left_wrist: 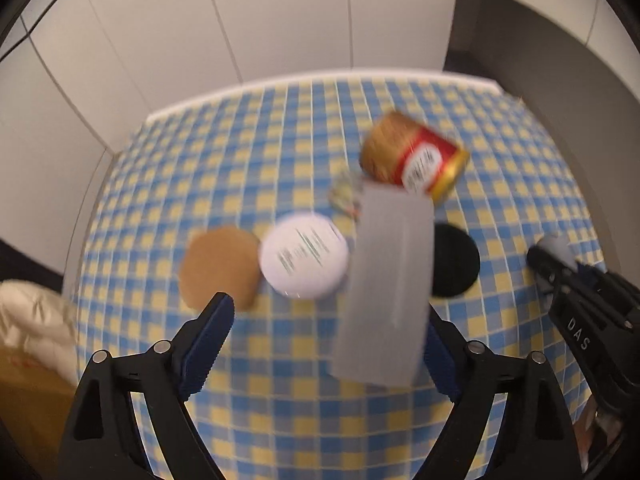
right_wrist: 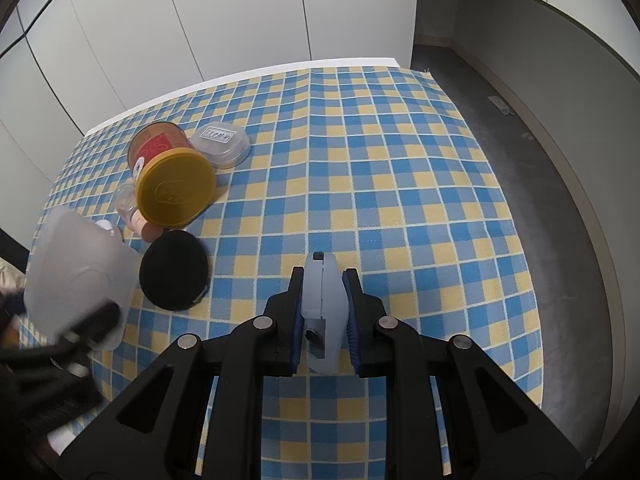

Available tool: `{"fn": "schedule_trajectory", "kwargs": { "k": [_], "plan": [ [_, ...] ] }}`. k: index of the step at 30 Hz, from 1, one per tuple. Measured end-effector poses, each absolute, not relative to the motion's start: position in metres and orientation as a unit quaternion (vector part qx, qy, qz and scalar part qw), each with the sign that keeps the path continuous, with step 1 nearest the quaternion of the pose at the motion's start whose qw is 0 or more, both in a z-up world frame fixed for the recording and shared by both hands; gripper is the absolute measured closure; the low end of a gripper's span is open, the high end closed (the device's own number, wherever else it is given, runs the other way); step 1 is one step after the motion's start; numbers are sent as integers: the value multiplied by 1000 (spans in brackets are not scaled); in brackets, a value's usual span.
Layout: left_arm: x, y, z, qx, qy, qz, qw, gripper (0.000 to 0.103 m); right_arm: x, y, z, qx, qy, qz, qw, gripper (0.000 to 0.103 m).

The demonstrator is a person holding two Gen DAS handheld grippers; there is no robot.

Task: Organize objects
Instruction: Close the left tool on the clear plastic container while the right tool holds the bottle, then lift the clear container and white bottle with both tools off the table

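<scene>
On the bench [right_wrist: 400, 184], which is spread with a blue and yellow checked cloth, the things to be organized are gathered towards one side, while the other half is left bare. The largest of them, a red and gold can [right_wrist: 160, 148], is lying on its side with its yellow lid [right_wrist: 176, 188] turned outward. A frosted container [right_wrist: 76, 276] is seen tilted just beside it, between the fingers of the left tool [left_wrist: 328, 308]. Those jaws are spread wide: the container is close against one finger and the other finger is well clear of it, so no grip is made; whether it rests on the cloth cannot be told through the blur. Near it lie a black disc [right_wrist: 174, 276], a white round lid [left_wrist: 304, 256] and a brown disc [left_wrist: 220, 266], with a small clear box [right_wrist: 220, 144] behind the can. The right tool [right_wrist: 324, 274] is clamped on a small pale plastic piece [right_wrist: 324, 320], held above the bare cloth. The step in hand is judged to be getting hold of the container. It would best be squared between both pads before any closing, since frosted plastic is likely to slip and flex. The can may roll if nudged, so it should be kept clear. The pale piece should be held steady until a place for it is settled.
</scene>
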State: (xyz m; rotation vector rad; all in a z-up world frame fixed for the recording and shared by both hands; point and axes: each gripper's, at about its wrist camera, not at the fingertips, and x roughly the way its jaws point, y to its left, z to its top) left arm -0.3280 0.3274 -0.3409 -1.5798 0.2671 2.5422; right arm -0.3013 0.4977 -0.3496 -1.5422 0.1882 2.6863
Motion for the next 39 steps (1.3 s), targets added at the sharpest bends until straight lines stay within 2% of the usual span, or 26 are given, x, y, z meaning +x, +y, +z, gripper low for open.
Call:
{"fn": "schedule_trajectory", "kwargs": {
  "k": [8,9,14,15,22,28,34,39],
  "plan": [
    [-354,321,-332,-515,112,833,165,15,-311,486,-355,-494,56,867,12,84],
    [-355,323,-333,-522,109,828,173,19,-313,483,-356,-494,56,868,12,84],
    [-354,323,-335,-528,53,819,217,74,-313,483,-356,-495,56,867,11,84],
    [-353,324,-333,-528,49,818,221,77,-313,483,-356,-495,56,867,11,84],
    [-344,330,-320,-519,64,830,195,77,-320,474,-357,-500,51,864,7,84],
    [-343,309,-304,-517,71,841,141,77,-327,454,-338,-496,35,867,-2,84],
    [-339,283,-273,-508,69,855,70,77,-329,438,-300,-484,19,875,-10,84],
    [-333,263,-234,-497,47,864,61,77,-324,427,-259,-469,7,883,-14,84]
  ]
}}
